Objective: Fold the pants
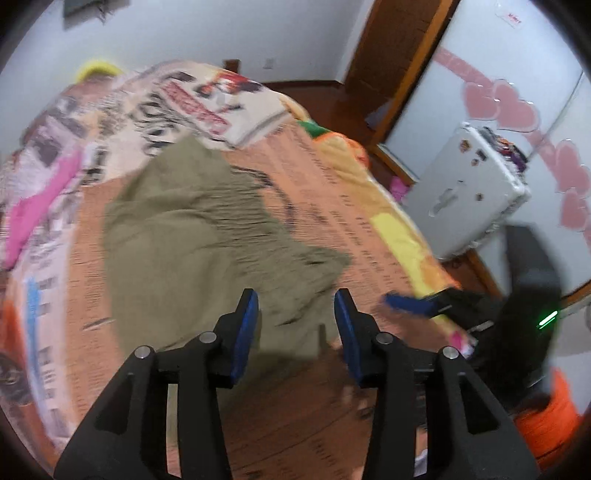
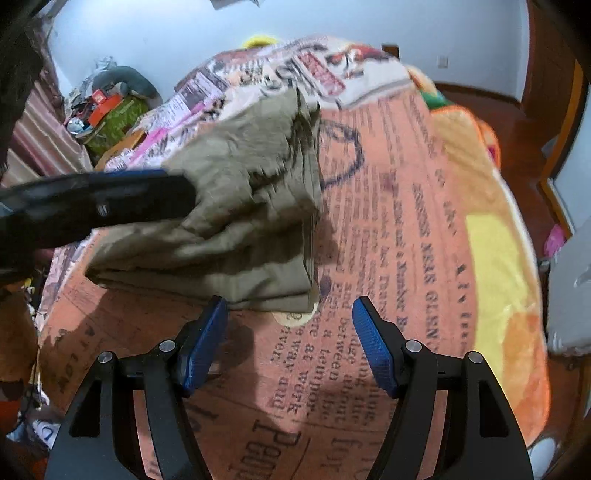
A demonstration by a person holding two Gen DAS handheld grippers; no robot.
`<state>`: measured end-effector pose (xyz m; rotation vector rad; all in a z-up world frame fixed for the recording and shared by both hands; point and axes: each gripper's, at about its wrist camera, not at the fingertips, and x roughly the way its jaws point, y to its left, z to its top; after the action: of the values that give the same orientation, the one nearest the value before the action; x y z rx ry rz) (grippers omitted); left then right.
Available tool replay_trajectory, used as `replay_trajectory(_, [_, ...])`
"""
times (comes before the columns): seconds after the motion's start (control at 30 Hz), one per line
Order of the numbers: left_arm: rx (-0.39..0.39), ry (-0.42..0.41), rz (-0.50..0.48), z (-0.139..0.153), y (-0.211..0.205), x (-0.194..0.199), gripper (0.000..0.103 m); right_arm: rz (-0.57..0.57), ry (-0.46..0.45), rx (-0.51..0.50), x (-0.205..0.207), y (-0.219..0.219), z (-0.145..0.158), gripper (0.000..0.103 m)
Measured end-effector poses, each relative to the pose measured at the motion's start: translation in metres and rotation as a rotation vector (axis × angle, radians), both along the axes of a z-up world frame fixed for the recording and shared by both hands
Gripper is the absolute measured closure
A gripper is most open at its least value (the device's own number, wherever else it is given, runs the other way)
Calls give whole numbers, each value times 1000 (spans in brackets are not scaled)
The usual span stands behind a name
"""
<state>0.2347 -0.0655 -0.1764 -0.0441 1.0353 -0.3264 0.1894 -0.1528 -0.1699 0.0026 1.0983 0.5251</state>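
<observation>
While both grippers hang empty, the pants rest folded on the bed.

Left gripper [image 1: 295,306] has its jaws apart with nothing between them, the olive pants [image 1: 192,229] just ahead of its tips. Right gripper [image 2: 290,314] stands wider, also empty, near the bundle's corner, probably so the stacked layers stay undisturbed on the printed blanket [image 2: 406,221].

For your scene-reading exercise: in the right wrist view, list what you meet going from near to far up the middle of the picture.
Right tongs → folded pants → newspaper-print blanket → wall.
</observation>
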Motion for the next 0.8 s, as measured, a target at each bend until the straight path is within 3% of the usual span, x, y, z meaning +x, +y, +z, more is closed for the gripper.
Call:
replay_trajectory(0.1, [70, -7, 50, -5, 24, -5, 60, -6, -56, 27, 2, -1, 22, 37])
replay_trajectory(0.27, [68, 97, 80, -39, 49, -10, 60, -1, -148, 68, 10, 11, 51, 36])
replay_trajectory(0.4, [112, 58, 83, -49, 43, -23, 59, 22, -199, 39, 23, 34, 57, 36])
replay_trajectory(0.5, [104, 43, 83, -41, 46, -26, 59, 31, -195, 18, 29, 46, 48, 36])
replay_trajectory(0.7, [128, 28, 134, -32, 70, -18, 59, 22, -93, -81, 27, 46, -1, 36])
replay_trajectory(0.8, [139, 29, 171, -32, 87, -4, 59, 21, -76, -52, 19, 37, -10, 29])
